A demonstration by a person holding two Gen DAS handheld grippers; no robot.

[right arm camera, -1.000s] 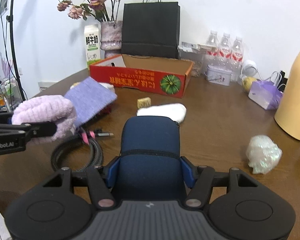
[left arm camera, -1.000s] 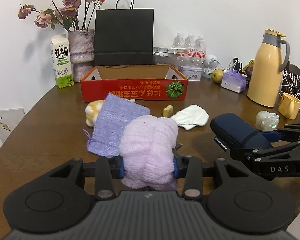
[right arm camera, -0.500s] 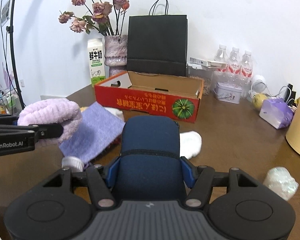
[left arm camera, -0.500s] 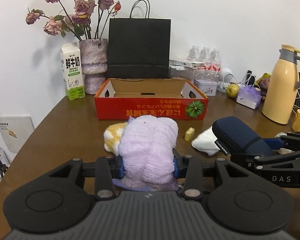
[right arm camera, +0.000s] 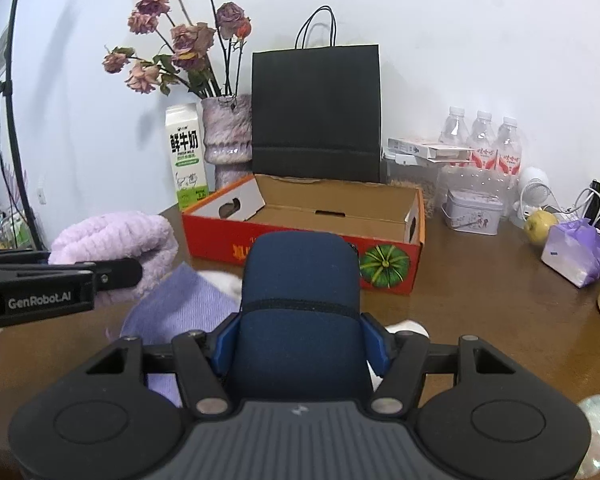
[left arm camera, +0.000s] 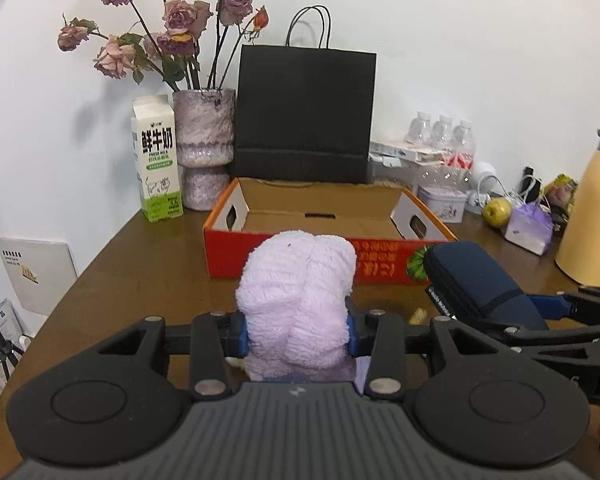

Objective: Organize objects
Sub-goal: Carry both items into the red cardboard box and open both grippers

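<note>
My left gripper (left arm camera: 296,330) is shut on a fluffy lilac towel (left arm camera: 296,300) and holds it above the table in front of the red cardboard box (left arm camera: 284,256). My right gripper (right arm camera: 300,340) is shut on a navy blue case (right arm camera: 300,300), also held in the air before the box (right arm camera: 388,264). The box is open and looks empty. Each gripper shows in the other view: the case (left arm camera: 476,280) at right, the towel (right arm camera: 116,240) at left. A purple knitted pouch (right arm camera: 180,308) and a white cloth (right arm camera: 408,326) lie on the table below.
Behind the box stand a black paper bag (left arm camera: 304,116), a vase of dried roses (left arm camera: 204,140) and a milk carton (left arm camera: 158,160). Water bottles (right arm camera: 480,140), a tin (right arm camera: 474,212), an apple (right arm camera: 540,224), a purple bag (right arm camera: 576,252) and a yellow thermos (left arm camera: 592,208) are at the right.
Both grippers have risen and moved toward the red box, carrying the towel and the case. The box's inside now shows; the table items have dropped below view.
</note>
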